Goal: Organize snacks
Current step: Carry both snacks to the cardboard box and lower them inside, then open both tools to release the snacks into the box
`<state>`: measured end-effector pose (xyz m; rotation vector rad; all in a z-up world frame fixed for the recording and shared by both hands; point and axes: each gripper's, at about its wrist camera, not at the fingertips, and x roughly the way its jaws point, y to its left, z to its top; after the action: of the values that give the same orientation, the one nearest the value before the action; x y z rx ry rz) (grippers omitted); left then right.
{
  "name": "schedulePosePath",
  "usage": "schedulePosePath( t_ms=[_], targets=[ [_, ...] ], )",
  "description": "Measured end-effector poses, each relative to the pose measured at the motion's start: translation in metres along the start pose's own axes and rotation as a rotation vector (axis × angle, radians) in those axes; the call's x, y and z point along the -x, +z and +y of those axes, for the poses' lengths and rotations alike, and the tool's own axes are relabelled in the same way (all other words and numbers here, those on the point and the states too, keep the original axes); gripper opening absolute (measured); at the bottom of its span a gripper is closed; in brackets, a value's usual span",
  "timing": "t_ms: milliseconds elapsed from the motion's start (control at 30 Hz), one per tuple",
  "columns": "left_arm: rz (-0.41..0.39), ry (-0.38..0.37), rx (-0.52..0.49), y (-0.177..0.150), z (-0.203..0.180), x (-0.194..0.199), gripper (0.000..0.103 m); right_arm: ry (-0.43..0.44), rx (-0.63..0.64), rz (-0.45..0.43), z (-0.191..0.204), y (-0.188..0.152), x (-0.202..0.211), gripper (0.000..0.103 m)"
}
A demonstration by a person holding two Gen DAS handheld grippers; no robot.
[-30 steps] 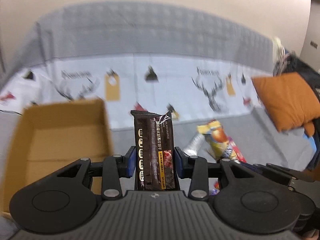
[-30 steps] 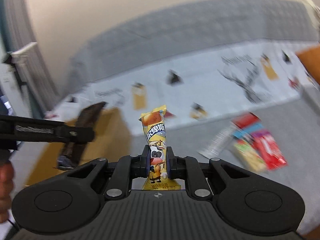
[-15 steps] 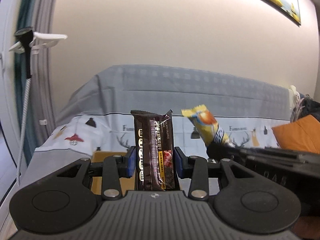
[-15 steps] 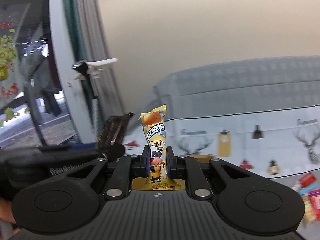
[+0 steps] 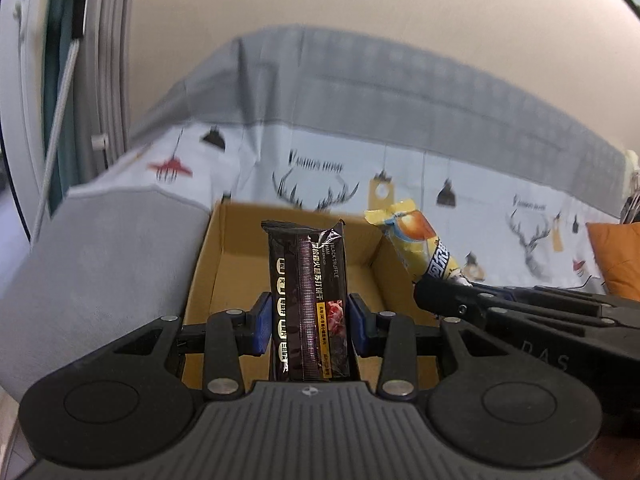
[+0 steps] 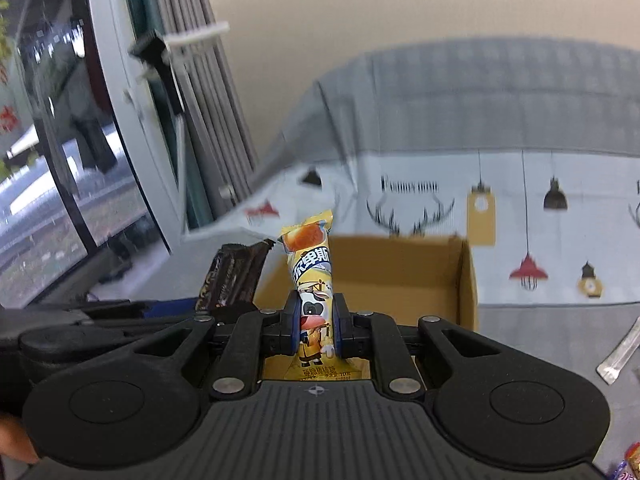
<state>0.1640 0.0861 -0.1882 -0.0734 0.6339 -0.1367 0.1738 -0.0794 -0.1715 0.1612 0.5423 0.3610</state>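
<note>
The left gripper is clamping its blue-padded jaws onto the lower half of a dark brown, glossy rectangular snack packet, the jaws parted only as far as the packet is wide; the packet is standing upright between them, its crimped top edge rising well above the fingertips. The right gripper is pinching a slim yellow-and-orange snack pouch with a cartoon cow on it, its jaws drawn in narrow against the pouch's middle, with the pouch's sealed top standing above them and its bottom edge showing below. Both grippers are being held level and side by side, pointing forward over an open brown cardboard box that is sitting just beyond and beneath the jaws, its far wall showing past both packets. In the left view the right gripper is reaching in from the right with the yellow pouch tilting left toward the box's right wall; in the right view the left gripper is coming in from the left, carrying the brown packet just beside the pouch. The box is resting on a grey bed cover in front of a pale sheet printed with antlers and lamps. To the right of the right jaws, a silver stick sachet is lying on the grey cover.
</note>
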Motion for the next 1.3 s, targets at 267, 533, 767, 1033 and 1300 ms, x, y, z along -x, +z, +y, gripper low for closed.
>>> schedulePosePath(
  t_ms=[267,533,767,1033,1300],
  targets=[
    [0.125,0.012,0.028,-0.026,0.023,-0.072,0.043,-0.051,-0.030,0.122,-0.018,-0.025,-0.053,0.016],
    [0.264,0.004,0.096,-0.055,0.041,-0.118,0.043,-0.106,-0.071,0.264,-0.029,-0.060,-0.101,0.016],
    [0.323,0.026,0.106,-0.072,0.051,-0.134,0.043,-0.118,-0.063,0.355,-0.025,-0.079,-0.125,0.016],
    [0.335,0.024,0.165,-0.066,0.055,-0.126,0.051,-0.140,-0.065,0.346,-0.022,-0.077,-0.119,0.051],
    [0.336,0.044,0.134,-0.056,0.040,-0.095,0.075,-0.138,-0.074,0.308,-0.026,-0.073,-0.089,0.053]
  ],
)
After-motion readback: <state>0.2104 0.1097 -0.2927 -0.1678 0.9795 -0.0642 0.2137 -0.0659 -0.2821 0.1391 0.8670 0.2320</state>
